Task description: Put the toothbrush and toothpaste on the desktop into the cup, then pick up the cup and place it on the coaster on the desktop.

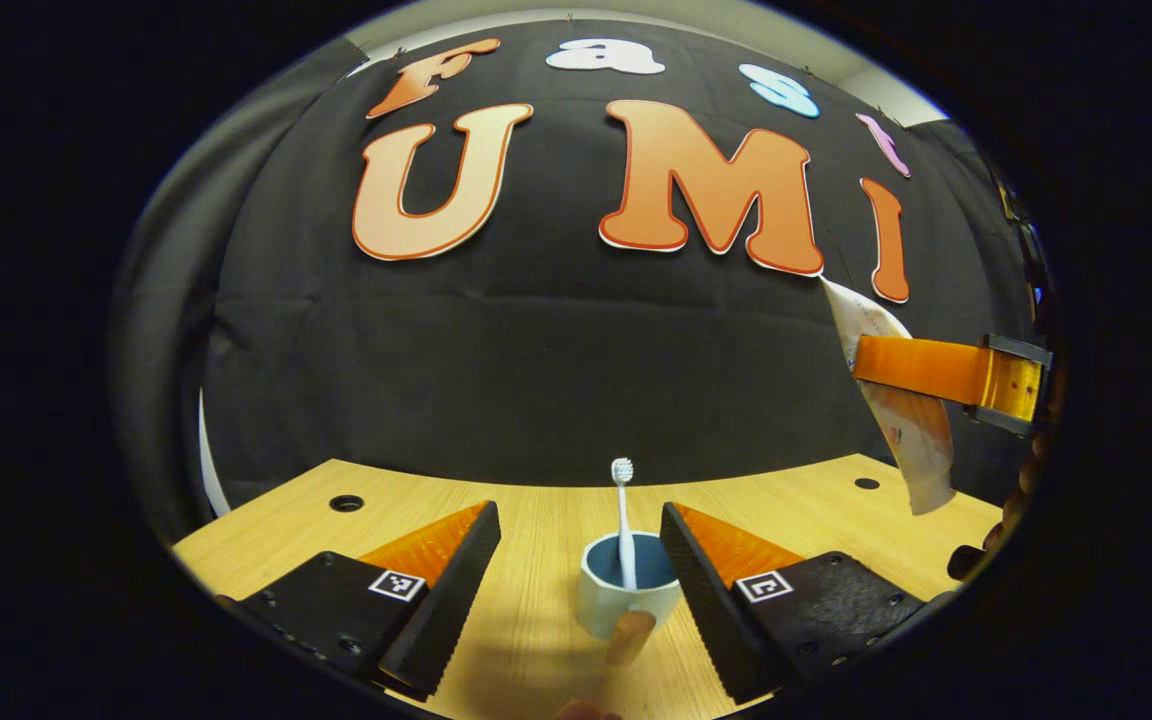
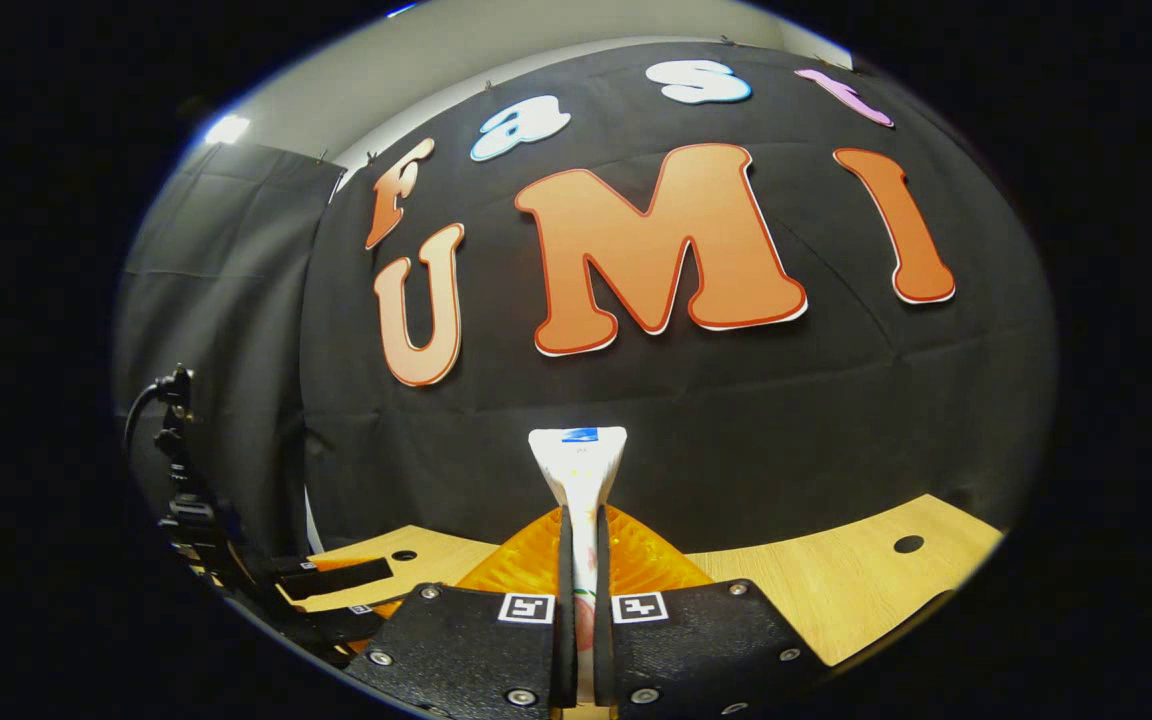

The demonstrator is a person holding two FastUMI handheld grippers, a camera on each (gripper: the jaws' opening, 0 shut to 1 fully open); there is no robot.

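A pale cup point(image 1: 626, 598) with a blue inside and a wooden handle stands on the wooden desktop point(image 1: 536, 620). A white toothbrush point(image 1: 624, 520) stands in it, head up. My left gripper point(image 1: 576, 570) is open, its fingers either side of the cup and apart from it. In the left gripper view the right gripper point(image 1: 946, 370) hangs at the right edge, holding a white toothpaste tube point(image 1: 901, 420) in the air. In the right gripper view my right gripper point(image 2: 581, 570) is shut on the toothpaste tube point(image 2: 578, 465), whose crimped end sticks up between the fingers.
The desktop has round holes point(image 1: 346, 502) near its back edge, one point(image 1: 867, 483) on the right. The black cloth wall stands right behind the desktop. In the right gripper view the left gripper point(image 2: 326, 600) and its cable point(image 2: 181, 470) show at the left, over the desktop point(image 2: 866, 590).
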